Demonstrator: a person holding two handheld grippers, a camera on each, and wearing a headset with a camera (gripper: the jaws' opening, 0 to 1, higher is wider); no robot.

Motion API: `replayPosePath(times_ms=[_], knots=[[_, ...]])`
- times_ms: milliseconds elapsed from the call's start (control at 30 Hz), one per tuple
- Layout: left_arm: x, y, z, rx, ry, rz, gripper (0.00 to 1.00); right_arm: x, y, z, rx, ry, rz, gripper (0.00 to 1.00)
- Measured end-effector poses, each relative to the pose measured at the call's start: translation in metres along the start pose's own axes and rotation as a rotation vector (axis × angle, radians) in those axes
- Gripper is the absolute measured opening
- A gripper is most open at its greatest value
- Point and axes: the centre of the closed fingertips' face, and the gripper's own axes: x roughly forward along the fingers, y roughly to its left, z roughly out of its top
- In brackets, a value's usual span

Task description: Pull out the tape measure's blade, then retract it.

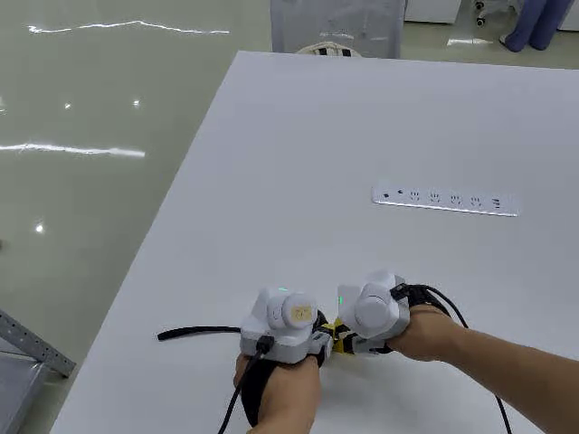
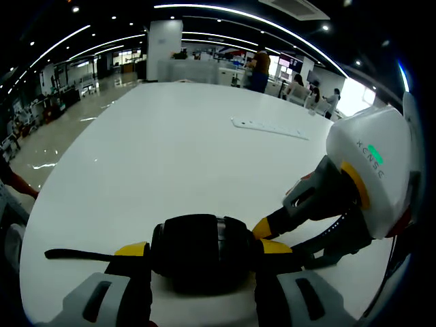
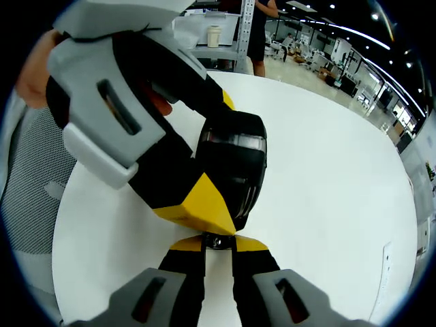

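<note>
Bracing the tape measure (image 3: 231,160) near the front edge of the tabletop (image 1: 298,154), you hold its black case crosswise in the left tongs (image 2: 204,251). They are clenched on its two flanks, so the case should stay anchored when the blade is drawn. The right tongs (image 3: 218,238) meet the case at its mouth. Their yellow tips are nipped almost together on a small metal piece, judged to be the blade hook (image 3: 218,244). No length of blade shows between case and tips, so the pull is judged not yet begun. With the two tools set nose to nose, a straight draw to the right would run the blade out level over the surface.

A black wrist strap (image 1: 192,333) trails left from the case and lies flat, away from the likely line of pull. The tabletop is white, matt and broad, with open room to the right. A white power strip (image 1: 445,201) lies well apart on the far right.

To the left, a pale glossy floor (image 1: 90,108) mirrors the ceiling lamps. Beyond the far end of the tabletop stand people (image 2: 259,68) and a metal rack (image 3: 244,30), in a large open hall.
</note>
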Motion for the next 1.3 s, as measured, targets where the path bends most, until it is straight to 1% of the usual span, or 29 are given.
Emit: replayPosePath(times_ms=[300, 733, 933, 1167, 1300], knots=[[0.0003, 0.0002, 0.0, -0.007, -0.005, 0.0, 0.58, -0.0001, 0.0002, -0.0005, -0.005, -0.001, -0.001, 0.15], [0.0004, 0.0007, 0.001, -0.024, -0.008, -0.001, 0.6, -0.0011, 0.0009, -0.0001, -0.012, 0.013, -0.012, 0.16], [-0.0002, 0.0009, 0.0014, -0.039, -0.013, -0.009, 0.6, 0.0, -0.0001, -0.0003, -0.007, 0.016, -0.016, 0.16], [-0.0007, 0.0003, 0.0002, -0.026, -0.013, -0.017, 0.61, -0.0003, 0.0006, 0.0, -0.002, 0.018, -0.018, 0.17], [-0.0003, -0.0004, -0.0009, -0.02, -0.011, -0.025, 0.63, 0.0002, 0.0, -0.0012, 0.007, 0.019, -0.019, 0.19]])
